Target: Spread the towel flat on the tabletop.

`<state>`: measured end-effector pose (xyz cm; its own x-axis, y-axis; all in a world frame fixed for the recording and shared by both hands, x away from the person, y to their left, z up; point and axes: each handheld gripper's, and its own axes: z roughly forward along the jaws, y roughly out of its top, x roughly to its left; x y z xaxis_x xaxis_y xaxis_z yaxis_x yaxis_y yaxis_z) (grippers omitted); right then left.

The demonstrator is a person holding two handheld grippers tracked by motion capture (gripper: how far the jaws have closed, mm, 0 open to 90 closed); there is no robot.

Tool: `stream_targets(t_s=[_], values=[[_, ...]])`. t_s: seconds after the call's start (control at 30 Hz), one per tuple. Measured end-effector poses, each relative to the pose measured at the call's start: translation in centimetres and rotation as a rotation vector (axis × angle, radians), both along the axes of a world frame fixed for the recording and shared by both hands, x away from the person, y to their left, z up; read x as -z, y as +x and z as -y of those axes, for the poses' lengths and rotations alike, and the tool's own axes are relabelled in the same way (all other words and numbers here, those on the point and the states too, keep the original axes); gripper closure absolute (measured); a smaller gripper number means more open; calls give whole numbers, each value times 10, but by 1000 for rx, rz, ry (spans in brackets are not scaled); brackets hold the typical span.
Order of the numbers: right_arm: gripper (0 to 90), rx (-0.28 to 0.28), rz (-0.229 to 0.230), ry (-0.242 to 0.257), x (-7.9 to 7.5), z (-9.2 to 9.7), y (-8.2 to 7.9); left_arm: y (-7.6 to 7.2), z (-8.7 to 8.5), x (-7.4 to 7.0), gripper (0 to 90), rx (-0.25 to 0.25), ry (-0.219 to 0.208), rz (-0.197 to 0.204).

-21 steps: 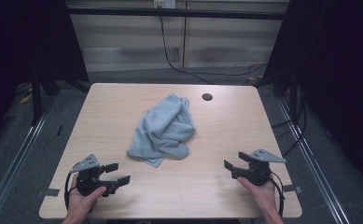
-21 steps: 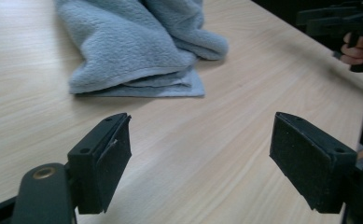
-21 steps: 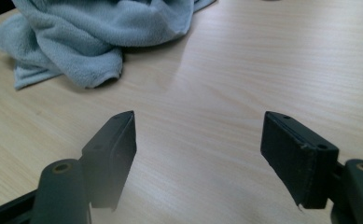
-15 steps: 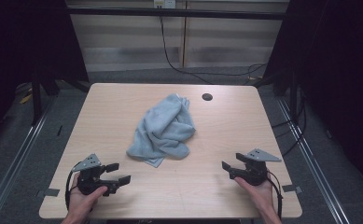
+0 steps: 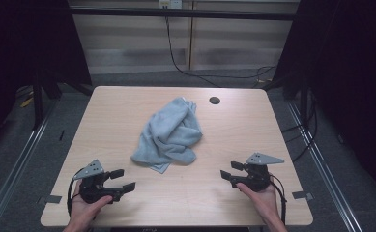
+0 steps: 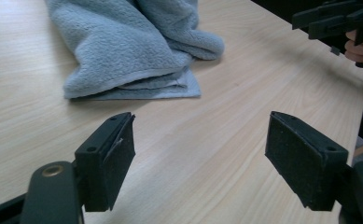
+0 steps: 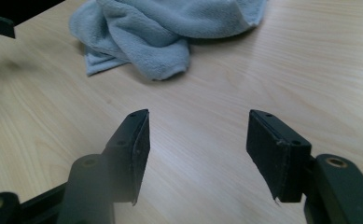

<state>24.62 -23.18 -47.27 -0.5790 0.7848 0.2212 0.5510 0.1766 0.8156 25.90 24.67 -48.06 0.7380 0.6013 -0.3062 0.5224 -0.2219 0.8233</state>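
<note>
Right tongs (image 5: 227, 172) have edged toward the crumpled towel (image 5: 170, 133); both they and left tongs (image 5: 125, 179) spread, empty.

A light blue-grey towel (image 5: 169, 134) lies crumpled in a loose heap near the middle of the table, a little toward its far side. It is made of soft, fluffy terry cloth. Thick folds are piled over one another, and a flat hemmed corner sticks out from under the heap at its near edge (image 6: 137, 88) (image 7: 137, 37).
</note>
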Motion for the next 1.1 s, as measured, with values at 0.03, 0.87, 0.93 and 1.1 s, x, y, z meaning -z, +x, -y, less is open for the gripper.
stream_targets(t_s=[0.03,0.87,0.93,1.1], values=[[414,0,0,0,0,0,0,0,0,0,239,0,0,0],[352,-173,-49,14,-15,-65,117,4,-4,3,268,-7,4,-37],[322,-159,-63,1,-14,-74,135,2,-4,1,268,-4,12,-19],[272,-111,-73,-39,2,-88,161,3,-5,3,269,-11,0,-28]])
